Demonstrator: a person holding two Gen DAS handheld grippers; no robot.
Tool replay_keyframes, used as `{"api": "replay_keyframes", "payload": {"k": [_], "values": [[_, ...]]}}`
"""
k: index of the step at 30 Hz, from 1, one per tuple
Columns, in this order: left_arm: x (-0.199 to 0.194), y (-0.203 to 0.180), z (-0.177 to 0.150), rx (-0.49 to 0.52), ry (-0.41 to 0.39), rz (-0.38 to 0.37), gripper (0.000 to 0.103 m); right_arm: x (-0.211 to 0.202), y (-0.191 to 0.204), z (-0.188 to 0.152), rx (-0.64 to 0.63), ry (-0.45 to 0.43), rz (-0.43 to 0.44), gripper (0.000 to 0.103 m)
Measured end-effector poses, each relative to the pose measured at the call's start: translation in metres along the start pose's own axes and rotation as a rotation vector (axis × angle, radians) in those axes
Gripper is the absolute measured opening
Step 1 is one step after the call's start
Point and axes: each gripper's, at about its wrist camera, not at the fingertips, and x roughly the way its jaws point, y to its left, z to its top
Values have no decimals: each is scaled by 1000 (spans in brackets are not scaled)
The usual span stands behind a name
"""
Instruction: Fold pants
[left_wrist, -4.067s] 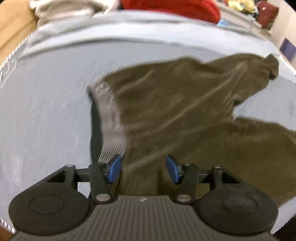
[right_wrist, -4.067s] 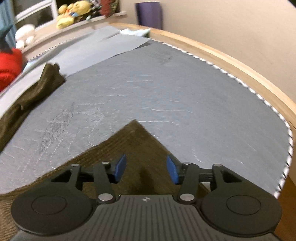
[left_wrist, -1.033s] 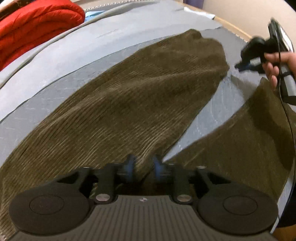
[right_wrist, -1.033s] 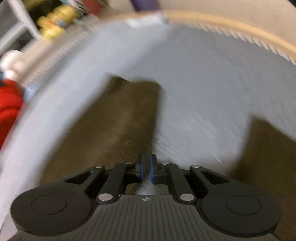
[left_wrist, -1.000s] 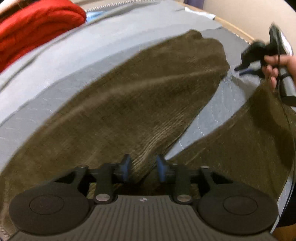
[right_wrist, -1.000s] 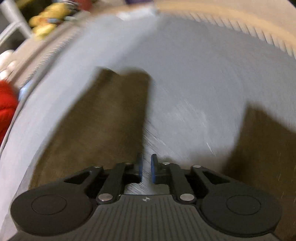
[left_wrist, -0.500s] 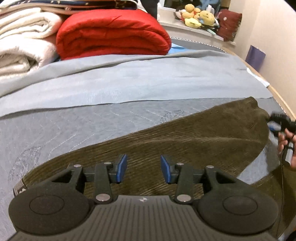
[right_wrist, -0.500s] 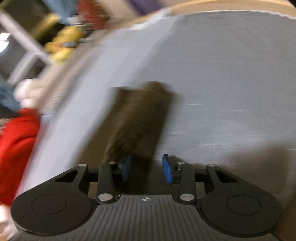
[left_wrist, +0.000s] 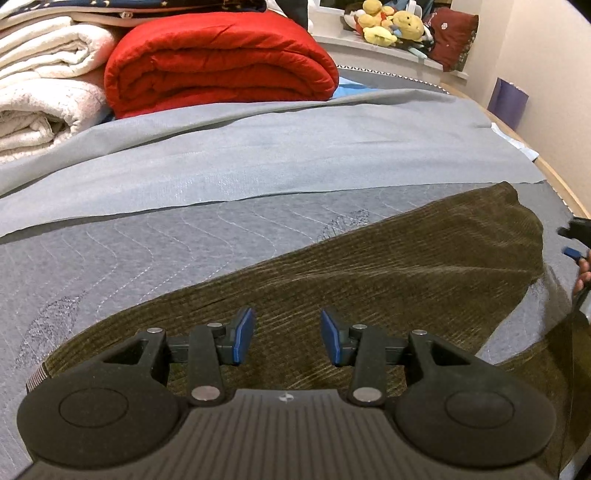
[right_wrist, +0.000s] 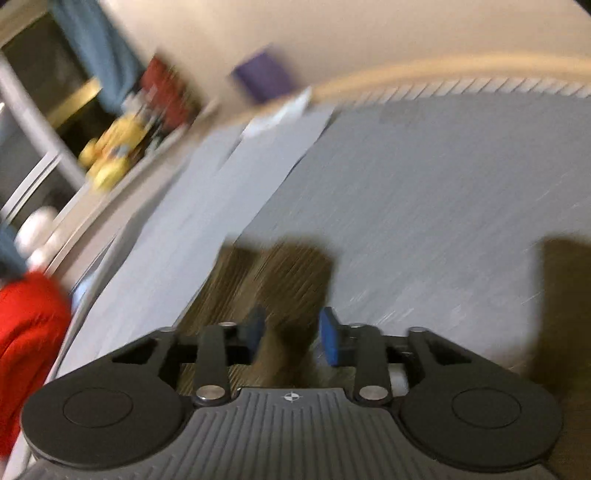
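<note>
Olive corduroy pants (left_wrist: 388, 273) lie flat on the grey quilted bed, with the ribbed waistband (left_wrist: 35, 378) at the lower left and one leg reaching to the far right. My left gripper (left_wrist: 288, 339) hovers open above the seat of the pants, with nothing between its blue pads. At the right edge of the left wrist view, the right gripper (left_wrist: 570, 242) shows beside that leg's end, held in a hand. The right wrist view is blurred. In it, the right gripper (right_wrist: 291, 332) is over the leg end (right_wrist: 280, 273), jaws opening, pads not pressing the cloth. The other leg (right_wrist: 561, 295) lies to the right.
A folded red quilt (left_wrist: 221, 62) and rolled white blankets (left_wrist: 44, 92) sit at the head of the bed. A lighter grey sheet (left_wrist: 258, 155) covers the far half. Plush toys (left_wrist: 391, 22) line a ledge. The wooden bed rim (left_wrist: 561, 184) runs along the right.
My left gripper let go of the cloth between the legs, opened wider and lifted back. The right gripper went from nearly shut to open and swung over the leg end.
</note>
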Motion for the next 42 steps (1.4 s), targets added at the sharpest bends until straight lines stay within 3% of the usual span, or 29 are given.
{"api": "replay_keyframes", "payload": {"k": [2,4,6,8,12,16,18,20,22,24,28,31,32,34,35,36,39,42], "values": [[1,1,2,-7,-2,0,45,1,-2,3,-38,-7,-100,42],[0,2,4,-7,-7,-1,45,23,-2,-4,-131,80,-212,42],[-1,2,4,-11,-11,-2,45,48,-11,-13,-96,214,-178,43],[-2,2,4,-11,-10,-7,45,50,12,-20,-230,163,-171,43],[-2,1,3,-10,-12,-10,45,76,40,-20,-134,265,126,41],[-1,-1,2,-9,-1,-16,45,77,65,-22,-210,138,247,43],[1,-4,1,9,7,-21,45,82,72,-27,-256,188,323,49],[4,-5,1,19,13,-17,45,91,70,-26,-251,244,324,51],[7,-5,2,11,19,-16,45,96,60,-17,-176,246,308,57],[9,-5,2,15,22,-18,45,98,47,-12,-63,256,269,72],[10,-5,0,29,27,-18,45,100,19,2,104,196,177,71],[10,-2,0,24,27,-11,45,101,-11,9,252,178,194,69],[9,-1,0,20,25,-10,45,104,-17,11,296,185,226,67],[8,0,2,19,22,-8,45,108,-25,16,342,196,280,41],[7,1,2,20,18,-6,45,106,-27,19,343,191,290,17],[6,3,3,17,14,-3,45,103,-26,24,328,175,295,8],[1,14,7,-6,1,14,45,87,-15,44,257,86,265,4],[-7,33,8,-42,-13,34,45,63,-13,62,192,48,151,3]]}}
